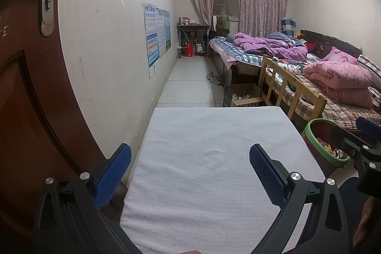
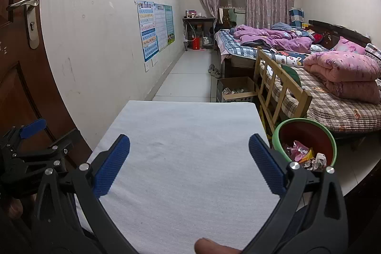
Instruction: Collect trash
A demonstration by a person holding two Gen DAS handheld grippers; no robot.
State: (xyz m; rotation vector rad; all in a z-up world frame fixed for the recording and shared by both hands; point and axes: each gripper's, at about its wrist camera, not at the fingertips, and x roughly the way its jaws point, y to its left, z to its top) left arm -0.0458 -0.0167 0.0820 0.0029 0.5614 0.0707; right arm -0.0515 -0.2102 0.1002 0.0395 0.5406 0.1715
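Over the near part of a white cloth-covered table [image 1: 214, 158], the left gripper [image 1: 190, 166] hangs with its blue-padded fingers [image 1: 114, 173] spread wide and nothing between them. The right gripper [image 2: 189, 158] hovers over the same table a little further right, its blue pads [image 2: 266, 163] likewise set wide apart and empty. In the right wrist view the left gripper appears at the far left edge, low against the brown wooden door [image 2: 16, 63]; in the left wrist view part of the right gripper shows at the right edge, just beside the bin.

The trash sits in a round bin with a green rim [image 2: 276, 130] and a reddish-brown inside, standing on the floor just beside the right edge of the table. Crumpled wrappers [image 2: 304, 154], pink, orange and printed, lie heaped in its bottom. The table top itself shows only bare cloth.

Beyond the table's far edge an open cardboard box [image 2: 235, 87] stands on the pale tiled floor, next to a wooden bed rail [image 2: 281, 82]. To the right lies a bed with a checked cover and a folded pink quilt [image 2: 343, 73]; further off is a second bed with a rumpled purple quilt [image 1: 266, 44]. Posters [image 1: 152, 37] hang on the left wall, and pinkish curtains [image 1: 262, 4] frame a dark window at the far end. A pair of shoes [image 1: 214, 77] rests on the floor beside the far bed. A fingertip [image 2: 212, 246] shows at the bottom edge of the right wrist view.
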